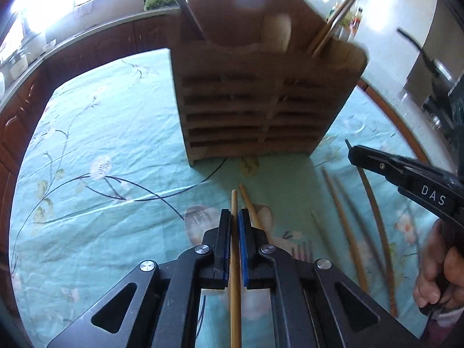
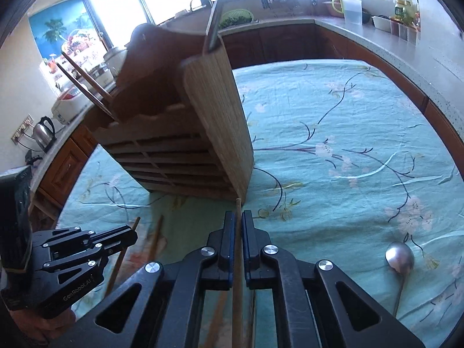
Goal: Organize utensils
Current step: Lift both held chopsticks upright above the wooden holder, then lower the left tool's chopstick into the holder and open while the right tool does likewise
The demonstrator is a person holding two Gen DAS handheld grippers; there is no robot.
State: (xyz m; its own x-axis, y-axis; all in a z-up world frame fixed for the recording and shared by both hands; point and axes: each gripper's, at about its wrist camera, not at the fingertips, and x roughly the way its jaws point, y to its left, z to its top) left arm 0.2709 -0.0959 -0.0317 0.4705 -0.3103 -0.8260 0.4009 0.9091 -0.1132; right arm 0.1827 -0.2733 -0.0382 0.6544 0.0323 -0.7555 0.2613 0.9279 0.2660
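Just ahead of each claw stands the wooden holder. One chopstick is clenched in the left claw, another chopstick in the right claw. Each should be kept upright and lowered into the chopstick compartment.

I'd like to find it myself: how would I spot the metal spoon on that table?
Start at the wooden utensil rack standing on the turquoise flowered tablecloth. Look well to its right, nearer the camera: the spoon lies alone there, shiny silver, unlike the wooden chopsticks.

Both held chopsticks run off the bottom edge, holder blurred
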